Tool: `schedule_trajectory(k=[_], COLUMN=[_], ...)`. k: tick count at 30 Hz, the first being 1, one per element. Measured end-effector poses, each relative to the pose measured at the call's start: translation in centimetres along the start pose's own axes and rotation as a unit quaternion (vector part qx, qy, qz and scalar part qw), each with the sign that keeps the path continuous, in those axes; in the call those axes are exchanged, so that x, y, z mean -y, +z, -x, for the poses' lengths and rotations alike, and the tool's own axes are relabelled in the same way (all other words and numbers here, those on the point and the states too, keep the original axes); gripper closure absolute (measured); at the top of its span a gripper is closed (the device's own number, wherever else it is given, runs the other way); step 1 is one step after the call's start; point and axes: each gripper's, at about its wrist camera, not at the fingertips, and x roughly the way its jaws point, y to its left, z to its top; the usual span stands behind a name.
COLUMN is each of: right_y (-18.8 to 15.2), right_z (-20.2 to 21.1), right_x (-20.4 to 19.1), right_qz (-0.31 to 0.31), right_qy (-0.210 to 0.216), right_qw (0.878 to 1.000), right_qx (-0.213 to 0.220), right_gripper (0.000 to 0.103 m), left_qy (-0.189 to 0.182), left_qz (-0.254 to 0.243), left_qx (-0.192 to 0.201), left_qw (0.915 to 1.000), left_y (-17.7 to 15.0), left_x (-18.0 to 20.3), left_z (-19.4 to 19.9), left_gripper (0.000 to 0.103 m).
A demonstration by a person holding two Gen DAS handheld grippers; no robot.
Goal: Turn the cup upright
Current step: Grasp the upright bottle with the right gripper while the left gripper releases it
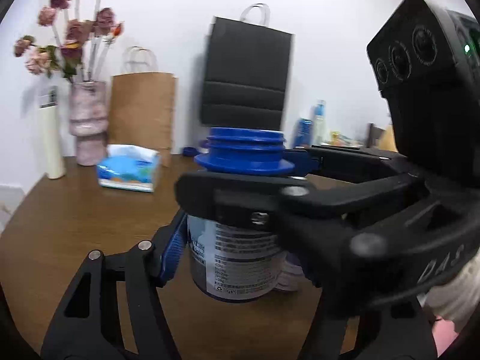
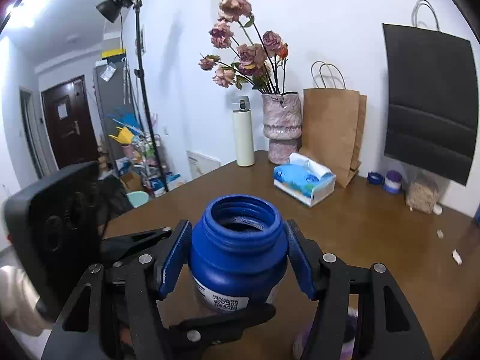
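Note:
The cup is a blue wide-mouthed jar (image 2: pixel 237 252) with a white label; it stands upright with its open mouth up, held above the wooden table (image 2: pixel 375 240). My right gripper (image 2: pixel 237 258) has its blue pads (image 2: pixel 175 258) against both sides of the jar's shoulder. My left gripper (image 1: pixel 237 234) is around the jar's (image 1: pixel 237 258) lower labelled body; only its left pad (image 1: pixel 172 252) shows, touching the jar. The right gripper's black fingers (image 1: pixel 300 186) cross in front and hide the far pad.
At the back of the table stand a blue tissue box (image 2: pixel 304 181), a pink vase of dried roses (image 2: pixel 280 127), a white flask (image 2: pixel 243 133), a brown paper bag (image 2: pixel 331 132), a black bag (image 2: pixel 430 102) and small jars (image 2: pixel 393 181). Crumbs lie at right.

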Motion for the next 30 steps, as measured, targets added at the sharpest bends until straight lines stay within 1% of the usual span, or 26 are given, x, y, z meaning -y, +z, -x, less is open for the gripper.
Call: schedule_trajectory(k=[1, 4, 7, 9, 12, 14, 15, 16, 18, 20, 22, 24, 26, 29, 30], right_y=[0.2, 0.5, 0.4, 0.1, -0.4, -0.5, -0.4, -0.3, 0.0, 0.3, 0.2, -0.6, -1.5, -2.9, -3.3], right_z=[-1.0, -3.5, -4.2, -4.2, -3.7, -3.1, -2.8, -2.2, -1.5, -1.2, -1.5, -1.8, -1.7, -0.3, 0.0], right_x=[-0.1, 0.2, 0.1, 0.2, 1.0, 1.4, 1.3, 1.2, 1.4, 1.9, 3.2, 3.9, 4.0, 4.1, 4.4], right_qz=[0.006, 0.014, 0.053, 0.071, 0.078, 0.083, 0.093, 0.106, 0.12, 0.119, 0.094, 0.08, 0.09, 0.114, 0.113], right_qy=[0.001, -0.001, -0.035, -0.06, -0.08, -0.097, -0.103, -0.111, -0.117, -0.11, -0.088, -0.087, -0.101, -0.15, -0.155], right_qw=[1.0, 1.0, 0.998, 0.995, 0.993, 0.992, 0.99, 0.987, 0.984, 0.984, 0.99, 0.992, 0.99, 0.982, 0.981], right_qx=[0.004, -0.006, 0.013, 0.023, 0.029, 0.024, 0.027, 0.043, 0.059, 0.068, 0.061, 0.044, 0.03, 0.007, 0.002], right_gripper=[0.036, 0.036, 0.036, 0.036, 0.036, 0.036, 0.036, 0.036, 0.036, 0.036, 0.036, 0.036, 0.036, 0.036, 0.036], left_qy=[0.008, 0.021, 0.022, 0.02, 0.02, 0.016, 0.015, 0.017, 0.023, 0.03, 0.033, 0.028, 0.004, -0.015, -0.019], left_qz=[0.009, 0.023, 0.023, 0.02, 0.012, 0.009, 0.007, 0.004, 0.003, 0.01, 0.011, 0.001, -0.006, -0.014, -0.017], left_qx=[-0.006, -0.019, -0.014, -0.009, -0.006, 0.002, 0.011, 0.016, 0.022, 0.021, 0.002, -0.01, -0.028, -0.049, -0.056], left_qw=[0.9999, 0.9993, 0.9994, 0.9995, 0.9997, 0.9998, 0.9998, 0.9997, 0.9995, 0.9993, 0.9994, 0.9996, 0.9996, 0.9986, 0.9981], left_y=[-0.1, -0.1, 0.2, 0.5, 0.8, 1.0, 1.1, 1.3, 1.9, 2.1, 1.7, 0.9, 0.1, -0.9, -1.1], left_x=[-0.7, -1.8, -2.0, -1.6, -0.7, -0.1, 0.2, 0.3, 0.4, 0.3, 0.6, 1.3, 2.3, 4.1, 4.5], left_z=[-0.6, -2.0, -3.3, -4.2, -5.0, -5.1, -4.9, -4.9, -5.2, -5.7, -6.4, -6.9, -7.5, -8.6, -9.0], left_gripper=[0.043, 0.043, 0.043, 0.043, 0.043, 0.043, 0.043, 0.043, 0.043, 0.043, 0.043, 0.043, 0.043, 0.043, 0.043])
